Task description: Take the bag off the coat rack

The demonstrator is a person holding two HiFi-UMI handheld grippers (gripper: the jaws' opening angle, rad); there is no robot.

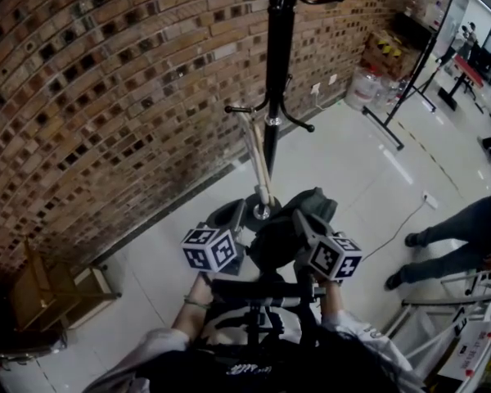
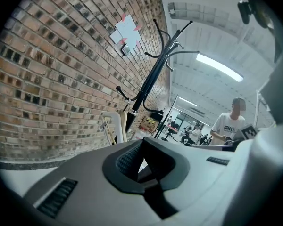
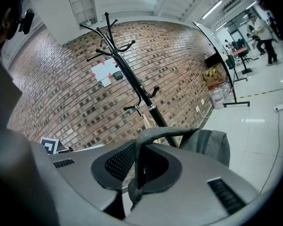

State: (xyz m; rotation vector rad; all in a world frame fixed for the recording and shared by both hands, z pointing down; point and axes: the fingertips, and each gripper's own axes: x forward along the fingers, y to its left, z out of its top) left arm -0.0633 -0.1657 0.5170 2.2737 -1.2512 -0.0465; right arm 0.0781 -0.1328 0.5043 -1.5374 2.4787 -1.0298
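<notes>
Pinching the bag strap [image 3: 174, 134], the right gripper [image 3: 140, 166] faces the coat rack [image 3: 132, 81].

My left hand-held gripper [image 1: 229, 217] and right hand-held gripper [image 1: 304, 219] share one build — pale grey moulded shells, dark slotted vents [image 3: 224, 194], black ribbed pads [image 3: 120, 161], and a white cube [image 1: 210, 248] of black square markers on each. I wear light grey sleeves [image 1: 356, 332] and a dark top [image 1: 254, 377] with white print.
</notes>
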